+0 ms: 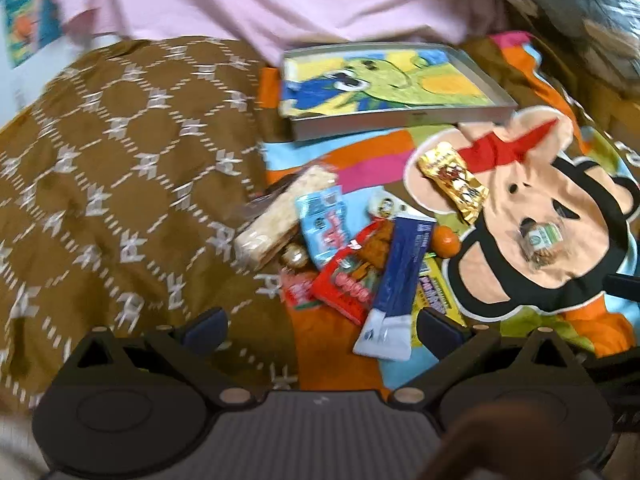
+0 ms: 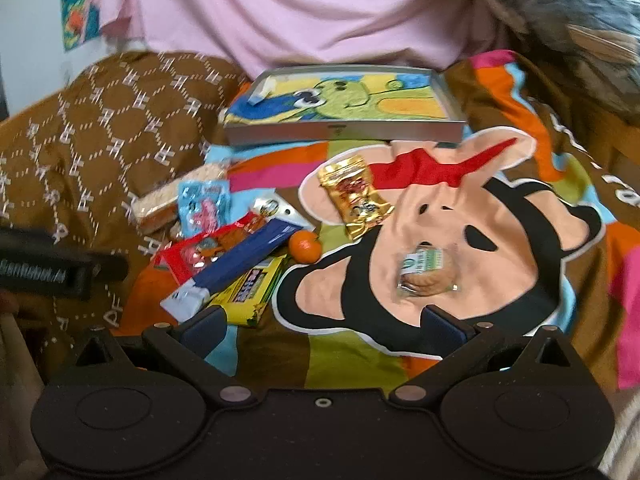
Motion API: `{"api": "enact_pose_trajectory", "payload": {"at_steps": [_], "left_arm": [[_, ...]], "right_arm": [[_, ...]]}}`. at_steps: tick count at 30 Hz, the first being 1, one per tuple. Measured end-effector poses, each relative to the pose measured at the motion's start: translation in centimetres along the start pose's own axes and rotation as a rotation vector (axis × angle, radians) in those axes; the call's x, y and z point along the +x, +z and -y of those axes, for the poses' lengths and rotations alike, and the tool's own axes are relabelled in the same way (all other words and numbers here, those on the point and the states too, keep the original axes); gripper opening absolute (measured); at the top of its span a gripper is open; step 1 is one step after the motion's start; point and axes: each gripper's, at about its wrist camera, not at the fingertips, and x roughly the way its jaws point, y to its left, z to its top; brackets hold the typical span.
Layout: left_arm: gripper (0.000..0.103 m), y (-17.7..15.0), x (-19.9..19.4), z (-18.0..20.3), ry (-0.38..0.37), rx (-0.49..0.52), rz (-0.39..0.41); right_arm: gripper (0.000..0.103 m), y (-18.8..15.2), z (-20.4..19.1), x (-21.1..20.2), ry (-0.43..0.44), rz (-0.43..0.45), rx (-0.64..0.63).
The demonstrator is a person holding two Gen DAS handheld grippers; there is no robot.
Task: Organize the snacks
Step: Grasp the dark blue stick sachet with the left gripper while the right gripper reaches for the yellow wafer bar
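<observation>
The left gripper (image 1: 320, 330) and right gripper (image 2: 322, 330) were matte black, with dark blue pads (image 2: 206, 326), round brass-coloured pivot screws (image 2: 234, 393) and triangular cut-outs.

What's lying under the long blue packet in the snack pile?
The blue packet lies across a red packet and a yellow box. The parts of them beneath it are covered, and anything else there is hidden.

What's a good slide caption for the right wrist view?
Open right gripper hovers over scattered snack packets beside a shallow grey cartoon-lined tray.
</observation>
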Motion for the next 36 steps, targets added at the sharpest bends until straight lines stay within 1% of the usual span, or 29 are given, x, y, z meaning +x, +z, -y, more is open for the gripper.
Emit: {"api": "enact_pose_trajectory", "payload": {"at_steps": [1, 2, 3, 6, 7, 9, 12, 15, 18, 21, 24, 27, 29, 30, 31, 33, 35, 36], "left_arm": [[0.103, 0.4, 0.6, 0.0, -0.015, 0.016, -0.025], [0.103, 0.8, 1.1, 0.0, -0.029, 0.029, -0.032], [0.102, 1.2, 1.6, 0.1, -0.027, 0.055, -0.031], [0.102, 2.2, 3.1, 0.4, -0.066, 0.097, -0.048], [0.102, 2.5, 3.9, 0.4, -0.072, 0.113, -0.070], [0.102, 3.0, 4.9, 0.4, -0.111, 0.134, -0.086], [0.102, 3.4, 6.4, 0.5, -0.180, 0.172, -0.110], [0.102, 3.8, 7.6, 0.9, -0.216, 0.188, -0.121], [0.098, 4.0, 8.6, 1.2, -0.229, 0.184, -0.128], [0.092, 4.2, 9.7, 1.0, -0.252, 0.162, -0.165], [0.084, 4.1, 10.5, 0.7, -0.284, 0.127, -0.202], [0.075, 4.2, 11.1, 0.4, -0.304, 0.111, -0.224], [0.066, 4.3, 11.3, 0.5, -0.315, 0.107, -0.231], [0.063, 4.4, 11.5, 0.4, -0.323, 0.105, -0.238], [0.060, 4.4, 11.6, 0.5, -0.330, 0.103, -0.243], [0.059, 4.5, 11.9, 0.7, -0.331, 0.101, -0.247], [0.050, 4.5, 12.1, 0.9, -0.346, 0.100, -0.253], [0.047, 4.6, 12.2, 0.9, -0.352, 0.096, -0.262]], "right_arm": [[0.102, 0.1, -0.2, 0.3, 0.005, -0.011, -0.011], [0.102, 0.3, -0.5, 0.7, 0.012, -0.022, -0.023], [0.102, 0.4, -0.8, 1.2, 0.016, -0.031, -0.035], [0.102, 0.9, -1.6, 2.3, 0.012, -0.044, -0.080], [0.102, 1.1, -2.0, 2.7, 0.008, -0.045, -0.100], [0.102, 1.4, -2.5, 3.6, -0.002, -0.052, -0.143], [0.102, 1.7, -3.4, 4.8, 0.000, -0.054, -0.243], [0.102, 1.8, -4.0, 5.8, 0.017, -0.054, -0.332], [0.102, 1.6, -4.3, 6.8, 0.036, -0.062, -0.368], [0.102, 1.5, -4.2, 7.5, 0.034, -0.047, -0.367], [0.102, 1.7, -3.7, 7.6, 0.034, -0.026, -0.337], [0.102, 1.8, -3.5, 8.0, 0.045, -0.044, -0.323], [0.102, 1.8, -3.4, 8.3, 0.034, -0.042, -0.321], [0.102, 1.9, -3.3, 8.4, 0.036, -0.039, -0.310], [0.102, 2.0, -3.2, 8.4, 0.053, -0.040, -0.291], [0.102, 2.2, -3.1, 8.5, 0.097, -0.056, -0.251], [0.102, 2.1, -3.4, 8.6, 0.137, -0.066, -0.243], [0.101, 1.9, -3.8, 8.7, 0.142, -0.066, -0.250]]}}
